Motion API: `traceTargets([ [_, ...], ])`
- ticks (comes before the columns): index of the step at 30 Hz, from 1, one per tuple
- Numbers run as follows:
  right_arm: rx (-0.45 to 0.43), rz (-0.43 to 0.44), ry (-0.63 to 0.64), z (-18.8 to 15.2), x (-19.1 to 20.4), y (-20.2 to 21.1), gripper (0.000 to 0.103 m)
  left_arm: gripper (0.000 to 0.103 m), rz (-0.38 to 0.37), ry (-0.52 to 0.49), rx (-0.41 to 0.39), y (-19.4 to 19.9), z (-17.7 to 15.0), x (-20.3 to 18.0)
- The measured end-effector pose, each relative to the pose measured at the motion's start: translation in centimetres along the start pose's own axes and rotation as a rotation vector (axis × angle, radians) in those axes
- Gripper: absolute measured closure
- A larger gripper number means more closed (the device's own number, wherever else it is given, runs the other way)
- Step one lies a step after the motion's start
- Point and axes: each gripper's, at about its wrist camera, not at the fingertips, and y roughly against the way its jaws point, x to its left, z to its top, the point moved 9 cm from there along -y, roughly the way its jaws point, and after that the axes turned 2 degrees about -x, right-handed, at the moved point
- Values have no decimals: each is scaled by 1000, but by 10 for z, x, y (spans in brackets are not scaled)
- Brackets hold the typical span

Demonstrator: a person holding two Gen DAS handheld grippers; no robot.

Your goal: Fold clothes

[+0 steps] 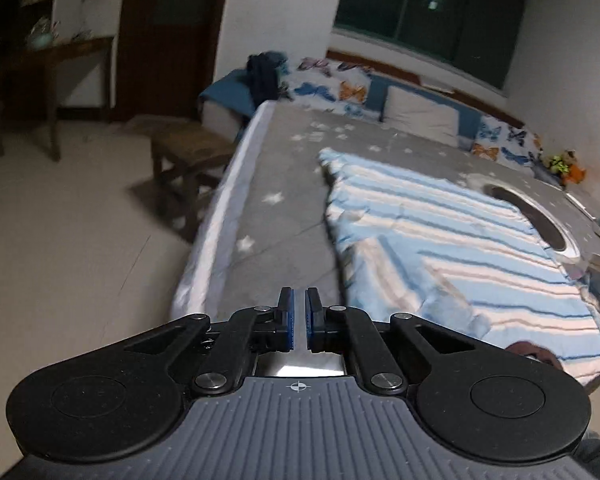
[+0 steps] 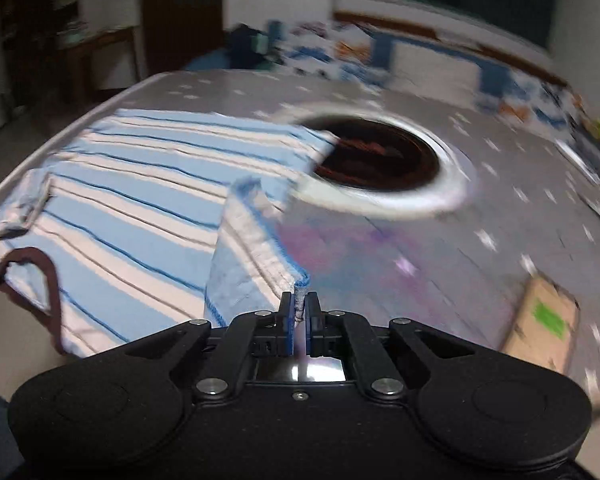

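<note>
A blue and white striped shirt (image 1: 452, 240) lies spread on the grey star-patterned bed (image 1: 284, 184). My left gripper (image 1: 299, 300) is shut and empty, above the bed just left of the shirt's edge. In the right wrist view the shirt (image 2: 132, 208) lies to the left, with its dark-trimmed neckline (image 2: 40, 276) near the front edge. My right gripper (image 2: 299, 304) is shut on the shirt's sleeve (image 2: 252, 256) and holds its blue-stitched hem lifted off the bed.
A round metal basin (image 2: 380, 160) sits on the bed beside the shirt; it also shows in the left wrist view (image 1: 540, 216). A cardboard box (image 2: 540, 324) lies at the right. Pillows (image 1: 420, 112) line the far side. A wooden stool (image 1: 188, 164) stands left of the bed.
</note>
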Motion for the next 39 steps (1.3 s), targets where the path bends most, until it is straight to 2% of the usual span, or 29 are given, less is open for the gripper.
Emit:
traceTargets([
  [4,23,-32,-40,6,-12,-11,96,97,-82,-85,7,1,-2,-29],
  [7,31,-47,-60,11,-16,-18,88,94,-154,-163,18,-2,-5,-56],
  [8,29,-44,-56,11,-12,-18,82,89,-179,-190,26,-4,-7,-66],
  [11,14,-50,-50,9,-11,-10,75,65,-216,-263,40,-8,-19,-89],
  [14,-16,-44,-36,13,-10,-4,73,62,-233,-334,53,-12,-28,-105],
  [16,-24,-1,6,16,-1,1,72,61,-245,-371,50,-11,-31,-110],
  [19,-19,108,119,16,26,7,59,57,-280,-462,18,1,-36,-115],
  [20,-3,141,164,13,38,6,57,53,-290,-495,15,5,-38,-117],
  [23,60,236,309,-2,72,0,55,52,-324,-607,29,14,-51,-121],
  [27,134,342,488,-20,111,-9,55,52,-324,-684,74,8,-69,-122],
  [30,158,346,576,-25,118,-19,55,52,-322,-736,83,5,-81,-122],
  [34,143,330,631,-25,117,-20,46,52,-284,-827,98,-2,-96,-120],
  [39,124,310,699,-25,116,-22,46,51,-255,-910,83,-6,-105,-119],
])
